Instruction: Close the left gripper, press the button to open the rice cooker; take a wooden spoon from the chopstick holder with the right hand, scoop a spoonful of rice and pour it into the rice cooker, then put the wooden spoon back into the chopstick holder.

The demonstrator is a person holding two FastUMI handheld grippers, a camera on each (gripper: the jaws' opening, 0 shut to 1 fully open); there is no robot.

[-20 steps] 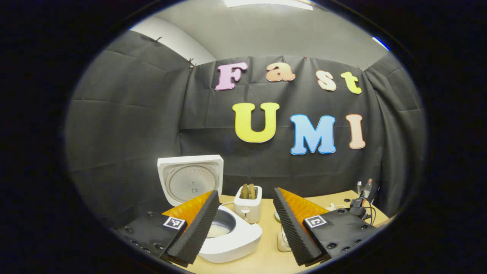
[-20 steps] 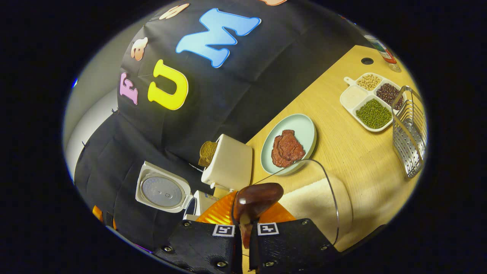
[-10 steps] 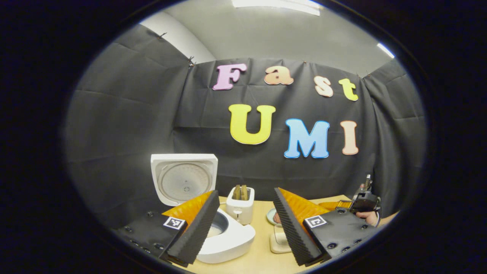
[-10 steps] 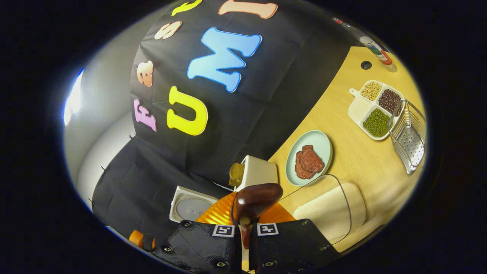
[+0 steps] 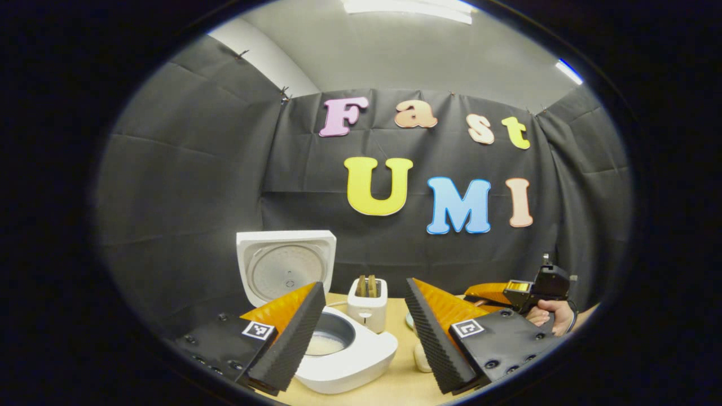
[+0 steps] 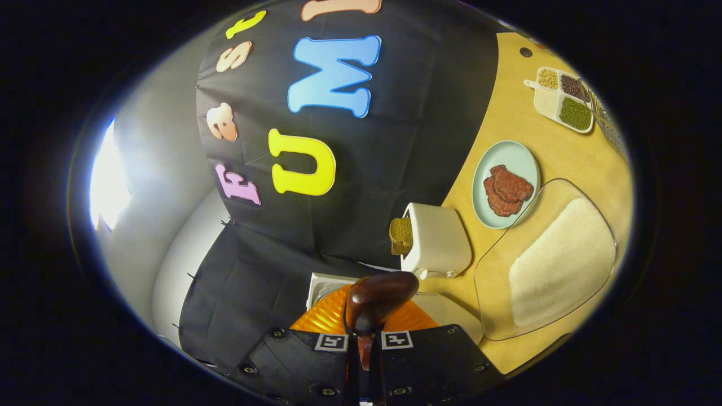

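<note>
2 fingers of the right gripper [image 6: 364, 361] clamp the wooden spoon [image 6: 375, 301], rolled for pouring; left gripper [image 5: 361, 332] stands apart beside the open rice cooker [image 5: 338, 352].

A light wooden table [image 6: 510, 121] carries everything, its back edge running along the black cloth wall. Against that back edge stand the open white rice cooker [image 5: 344, 352], with white rice in its pot, and just beside it a white toaster [image 6: 437, 239] holding bread; next along lies a pale green plate [image 6: 507, 160] with reddish meat on it. Toward the front edge sits a clear container of rice [image 6: 558, 259], and near the far corner a divided white tray of beans [image 6: 561, 98].
</note>
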